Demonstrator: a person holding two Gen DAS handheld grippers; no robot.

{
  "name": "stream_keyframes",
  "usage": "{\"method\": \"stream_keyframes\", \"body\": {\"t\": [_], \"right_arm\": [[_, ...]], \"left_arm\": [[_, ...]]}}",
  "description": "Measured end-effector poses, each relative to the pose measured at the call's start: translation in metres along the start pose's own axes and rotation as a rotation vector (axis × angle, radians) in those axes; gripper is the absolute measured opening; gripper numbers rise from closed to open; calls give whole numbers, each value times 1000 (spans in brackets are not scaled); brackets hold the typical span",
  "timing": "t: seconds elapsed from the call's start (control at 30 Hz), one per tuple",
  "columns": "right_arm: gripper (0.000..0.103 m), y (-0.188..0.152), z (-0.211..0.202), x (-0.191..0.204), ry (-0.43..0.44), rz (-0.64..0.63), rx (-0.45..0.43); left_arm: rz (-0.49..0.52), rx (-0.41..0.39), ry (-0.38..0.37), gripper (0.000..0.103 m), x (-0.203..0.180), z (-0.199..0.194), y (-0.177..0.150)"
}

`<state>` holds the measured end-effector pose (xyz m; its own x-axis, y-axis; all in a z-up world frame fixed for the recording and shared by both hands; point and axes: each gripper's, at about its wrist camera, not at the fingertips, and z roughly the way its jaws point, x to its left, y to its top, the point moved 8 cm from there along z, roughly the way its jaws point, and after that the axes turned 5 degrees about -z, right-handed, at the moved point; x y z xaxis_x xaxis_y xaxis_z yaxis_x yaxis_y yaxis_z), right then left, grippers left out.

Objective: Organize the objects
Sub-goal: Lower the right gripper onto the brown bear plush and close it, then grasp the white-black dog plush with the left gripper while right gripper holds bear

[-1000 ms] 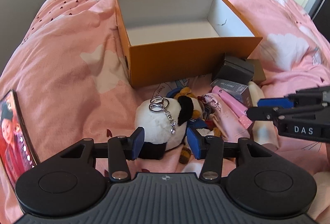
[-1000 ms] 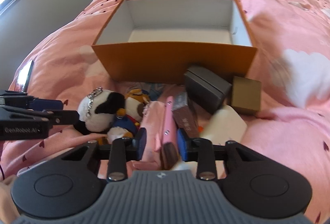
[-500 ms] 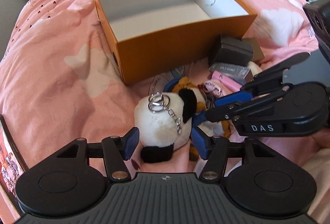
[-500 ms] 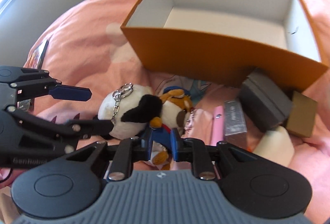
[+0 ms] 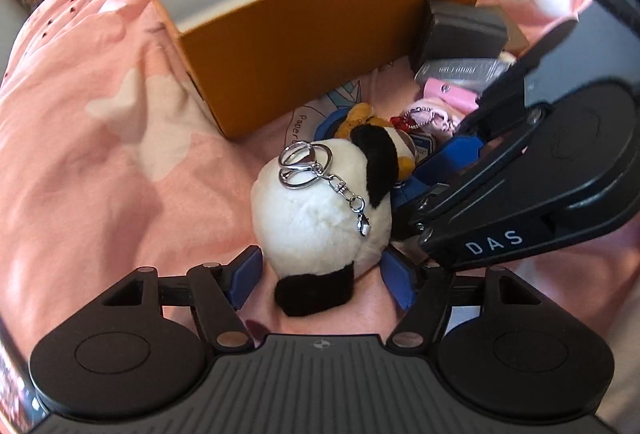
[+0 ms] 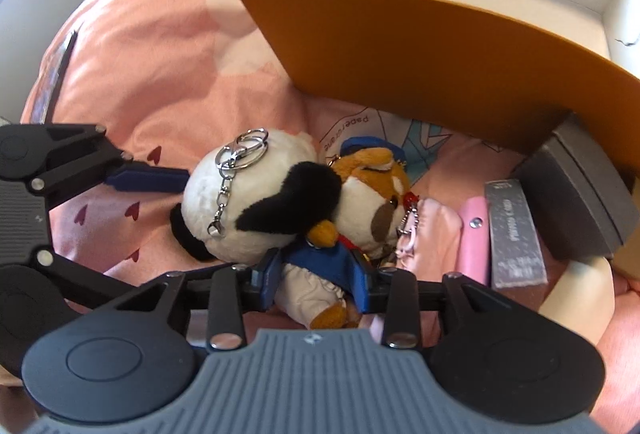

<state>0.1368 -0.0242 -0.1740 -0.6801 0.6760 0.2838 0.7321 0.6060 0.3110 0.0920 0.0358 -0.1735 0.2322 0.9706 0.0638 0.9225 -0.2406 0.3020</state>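
Beside the orange box (image 5: 304, 46), left gripper (image 5: 320, 274) opening astride the panda plush (image 5: 320, 218), right gripper (image 6: 316, 274) opening around the bear plush (image 6: 316, 274).

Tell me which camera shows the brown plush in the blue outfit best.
The right wrist view. There the brown plush shows its face, blue cap, blue top and pale legs, lying between the opening jaws of the right gripper. The left wrist view shows only scraps of it, hidden behind the panda plush and the right gripper.

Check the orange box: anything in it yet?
Empty as far as visible. The orange box shows only bare white floor and walls; the panda plush and other items lie outside on the pink bedding.
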Motion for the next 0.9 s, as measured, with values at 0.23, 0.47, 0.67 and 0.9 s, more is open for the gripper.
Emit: {"method": "stream_keyframes", "body": {"t": [0.23,0.47,0.67,0.9], "right_arm": [[43,3,11,1,-24,-45,29],[30,2,4,-1,-17,-23,7],[1,4,-23,8,-23,-86,-64],[0,26,-31,5,-90,-115,-145]], "left_arm": [[38,-3,36,71,-2,14,-1],[-82,-30,-22,61,6,-6,0],[-139,-23,-38,61,13,-41,3],[-220,-45,-36,60,34,-63,19]]}}
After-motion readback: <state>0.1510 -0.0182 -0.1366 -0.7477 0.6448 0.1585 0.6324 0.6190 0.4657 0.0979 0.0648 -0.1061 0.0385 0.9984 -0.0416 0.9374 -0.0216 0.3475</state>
